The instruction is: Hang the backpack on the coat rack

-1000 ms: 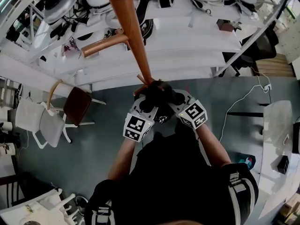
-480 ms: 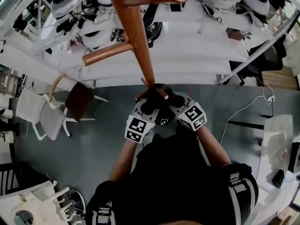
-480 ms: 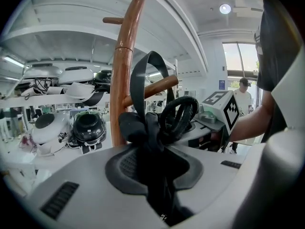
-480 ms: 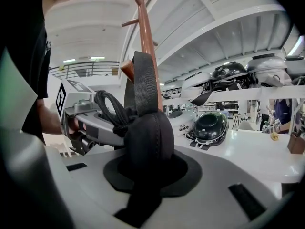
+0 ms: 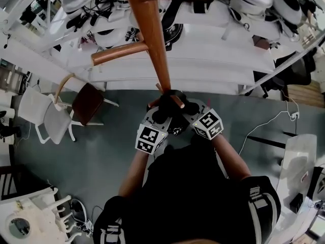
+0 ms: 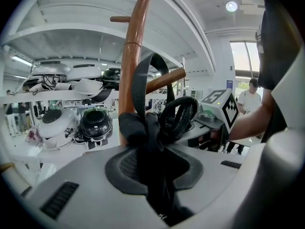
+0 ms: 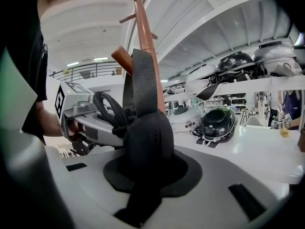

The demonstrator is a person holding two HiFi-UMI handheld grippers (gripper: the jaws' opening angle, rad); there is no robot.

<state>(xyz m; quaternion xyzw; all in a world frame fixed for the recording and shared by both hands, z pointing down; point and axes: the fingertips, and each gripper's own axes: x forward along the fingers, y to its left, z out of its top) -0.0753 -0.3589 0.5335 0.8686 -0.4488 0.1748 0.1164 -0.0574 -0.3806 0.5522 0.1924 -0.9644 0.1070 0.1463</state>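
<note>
The brown wooden coat rack (image 5: pixel 152 29) rises in front of me, with a long peg (image 5: pixel 119 53) to the left. The end of a short peg (image 5: pixel 175 101) pokes out over the top of the black backpack (image 5: pixel 193 187), which hangs between my arms. My left gripper (image 5: pixel 161 114) and right gripper (image 5: pixel 186 112) meet at the backpack's top, next to the pole. The left gripper (image 6: pixel 152 156) is shut on bunched black strap fabric. Its carry loop (image 6: pixel 145 75) runs up by a peg (image 6: pixel 164 80). The right gripper (image 7: pixel 143 171) is shut on the padded top, below the strap (image 7: pixel 143 75) and peg (image 7: pixel 125 58).
White shelves (image 5: pixel 213 44) behind the rack carry several helmets (image 6: pixel 94 123). A brown chair (image 5: pixel 86 104) and a white chair (image 5: pixel 48 123) stand on the grey floor at left. A white table (image 5: pixel 299 156) and a floor cable (image 5: pixel 259 123) lie to the right.
Both grippers have sunk a little with the backpack, close to the pole. The short peg's end now shows over the backpack's top; a second ago it was hidden.
</note>
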